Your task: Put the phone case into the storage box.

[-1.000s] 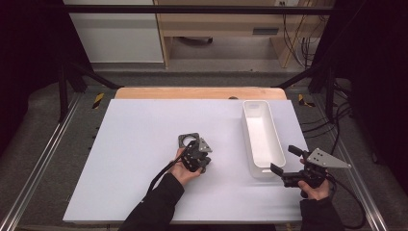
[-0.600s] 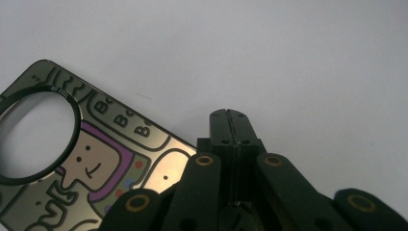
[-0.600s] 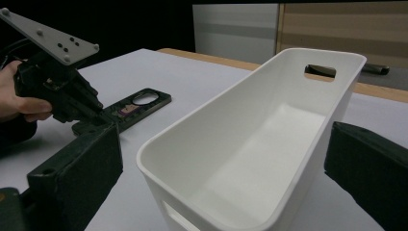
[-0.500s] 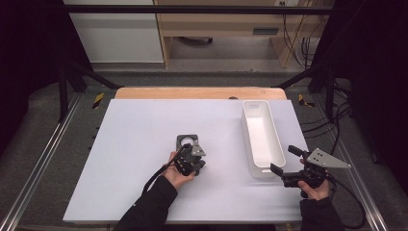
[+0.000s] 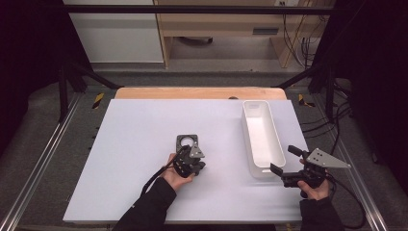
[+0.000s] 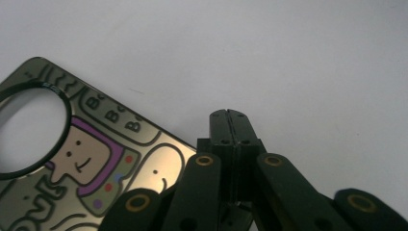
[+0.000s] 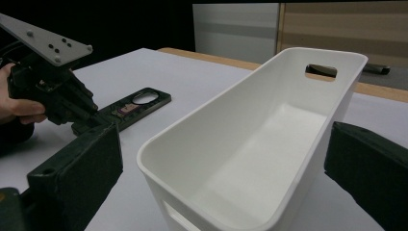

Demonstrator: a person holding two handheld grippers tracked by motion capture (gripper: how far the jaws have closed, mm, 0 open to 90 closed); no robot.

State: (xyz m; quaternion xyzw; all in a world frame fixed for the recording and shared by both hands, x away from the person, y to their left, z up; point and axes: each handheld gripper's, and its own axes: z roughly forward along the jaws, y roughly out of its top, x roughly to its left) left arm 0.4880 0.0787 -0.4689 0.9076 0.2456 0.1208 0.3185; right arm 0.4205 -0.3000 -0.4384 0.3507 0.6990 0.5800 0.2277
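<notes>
Over the past second the left gripper (image 5: pixel 189 155) has edged a little toward the far side of the white table (image 5: pixel 130 144), closing on the near edge of the flat black phone case with a round camera cut-out and cartoon print (image 5: pixel 187 142); the case itself has not shifted, and the right gripper (image 5: pixel 284 164) has stayed where it was. In the left gripper view the two black jaws are pressed together with nothing between them, their tips on the bare tabletop just beside the glossy case (image 6: pixel 82 159), whose lower corner runs under the gripper's linkage. Whether the jaws touch the case cannot be told.

The case lies flat near the middle of the table. To its right, well apart, a long white plastic bin with handle slots (image 5: pixel 262 137) stands lengthwise. The right gripper sits at the bin's near end, its jaws spread wide; in the right gripper view the bin's near corner (image 7: pixel 250 144) lies between them, with no pad seen touching it.

The left hand (image 5: pixel 177 174) reaches in from the bottom edge, dark sleeve angled toward the case. The right hand (image 5: pixel 315 188) holds its gripper low at the table's right edge, pointing left and away.
</notes>
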